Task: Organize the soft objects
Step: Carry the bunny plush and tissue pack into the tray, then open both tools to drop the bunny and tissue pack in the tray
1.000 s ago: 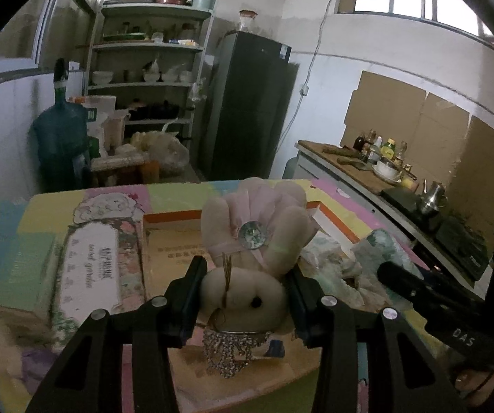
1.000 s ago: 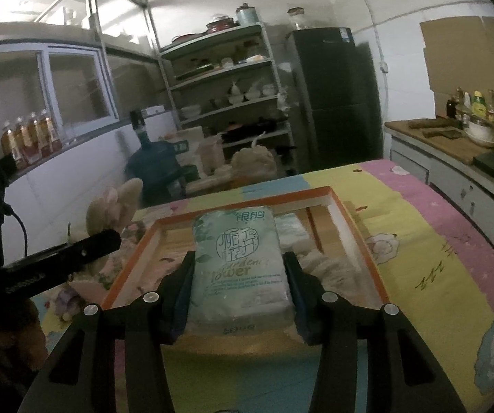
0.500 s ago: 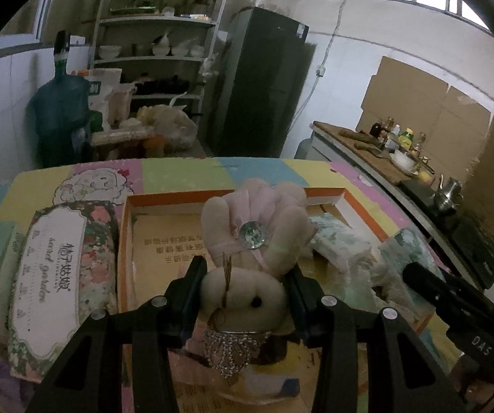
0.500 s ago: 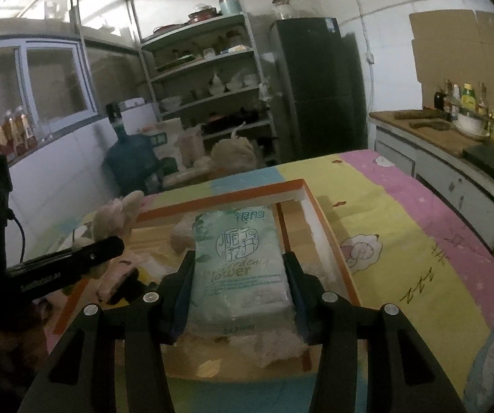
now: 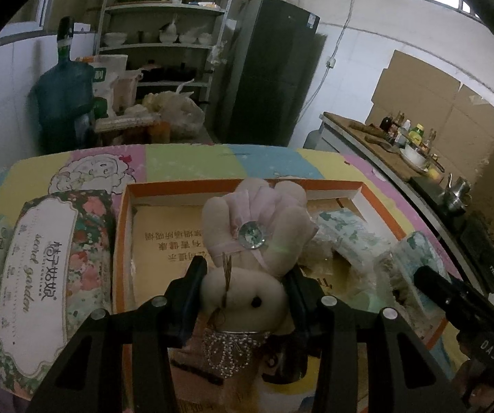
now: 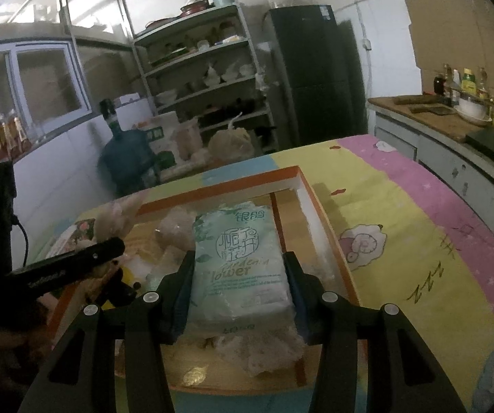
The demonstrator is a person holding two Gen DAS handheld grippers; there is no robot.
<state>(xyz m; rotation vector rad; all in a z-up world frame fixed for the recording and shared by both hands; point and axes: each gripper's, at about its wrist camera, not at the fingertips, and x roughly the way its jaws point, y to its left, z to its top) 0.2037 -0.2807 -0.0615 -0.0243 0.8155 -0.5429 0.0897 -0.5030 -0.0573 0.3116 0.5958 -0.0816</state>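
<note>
My left gripper (image 5: pixel 245 275) is shut on a beige plush rabbit (image 5: pixel 257 227) with a pink bow and a gem, held above the orange-rimmed box (image 5: pixel 185 186). My right gripper (image 6: pixel 238 275) is shut on a pale green tissue pack (image 6: pixel 238 261), held over the right side of the same box (image 6: pixel 302 179). Another tissue pack (image 5: pixel 347 230) and fluffy white soft items (image 6: pixel 178 227) lie in the box. The right gripper shows in the left wrist view (image 5: pixel 453 296) and the left gripper in the right wrist view (image 6: pixel 74 268).
A floral tissue pack (image 5: pixel 47 275) lies left of the box on the colourful cartoon mat (image 6: pixel 402 213). Beyond the table stand a water jug (image 5: pixel 64 99), shelves (image 5: pixel 164 34) and a dark fridge (image 5: pixel 271 69). A counter (image 6: pixel 453 120) runs along the right.
Both grippers have moved forward and down over the box with their loads still held. The box looks larger and closer in both views.
</note>
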